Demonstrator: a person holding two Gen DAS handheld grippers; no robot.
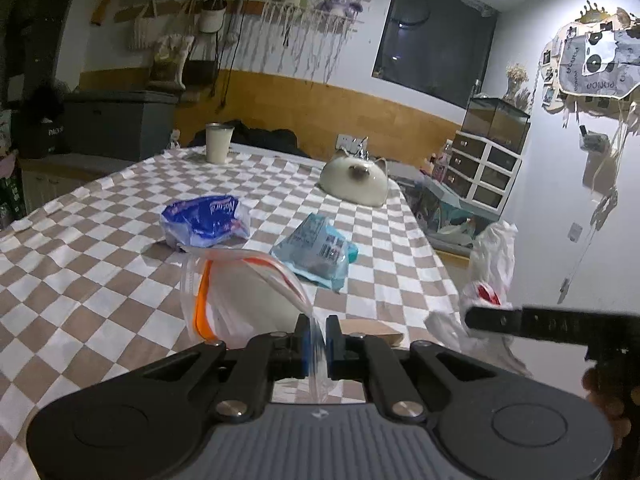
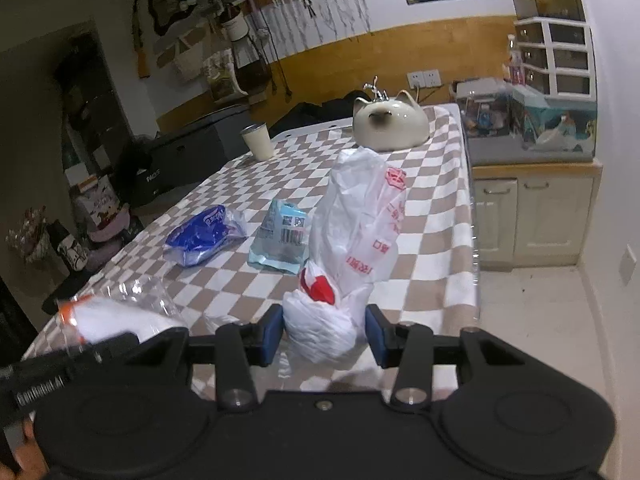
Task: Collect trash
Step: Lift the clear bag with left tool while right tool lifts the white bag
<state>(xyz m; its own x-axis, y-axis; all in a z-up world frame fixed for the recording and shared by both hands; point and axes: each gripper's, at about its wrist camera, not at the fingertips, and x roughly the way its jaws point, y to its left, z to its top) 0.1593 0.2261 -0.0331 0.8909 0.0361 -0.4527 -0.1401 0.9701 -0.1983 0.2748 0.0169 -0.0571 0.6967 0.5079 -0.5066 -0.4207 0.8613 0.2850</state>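
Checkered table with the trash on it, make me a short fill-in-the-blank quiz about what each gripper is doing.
1. The left gripper pinches a clear ____ bag.
2. The right gripper has its fingers around a ____ plastic bag.
3. The blue wrapper lies on the ____ tablecloth.

Missing: zip-lock; white; checkered

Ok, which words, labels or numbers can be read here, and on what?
"Natural", upside down, on the crumpled blue plastic wrapper.
Light blue packet: barcode, print too small.
White plastic bag with red print: red characters, blurred.
Wall poster: lettering unclear.
Dark bin: label blurred.
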